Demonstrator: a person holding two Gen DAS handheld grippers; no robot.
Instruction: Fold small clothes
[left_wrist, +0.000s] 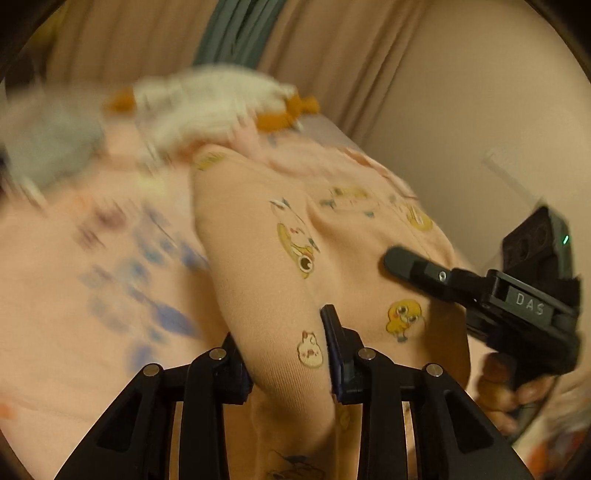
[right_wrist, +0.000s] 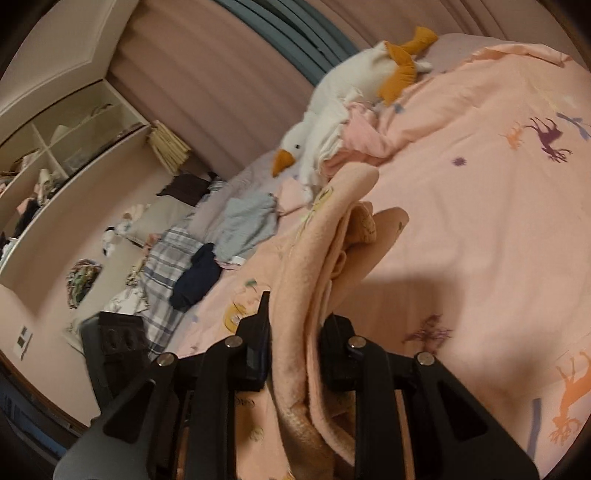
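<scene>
The bedspread (right_wrist: 480, 229) lies bare and open to the right of the garment (right_wrist: 325, 266), with wide room for a gripper to pass there. Left of the garment the way is crowded: a dark cloth (right_wrist: 197, 277) on a plaid one (right_wrist: 166, 280), a grey cloth (right_wrist: 247, 221) beyond them, and more clothes toward the wall. Ahead, a plush goose (right_wrist: 332, 122) lies across the far end of the bed against a bunched pink cloth (right_wrist: 360, 142), closing that side. In the left wrist view the garment (left_wrist: 295, 258) fills the space between the two grippers, and the right gripper (left_wrist: 402, 262) stands close on the right.
</scene>
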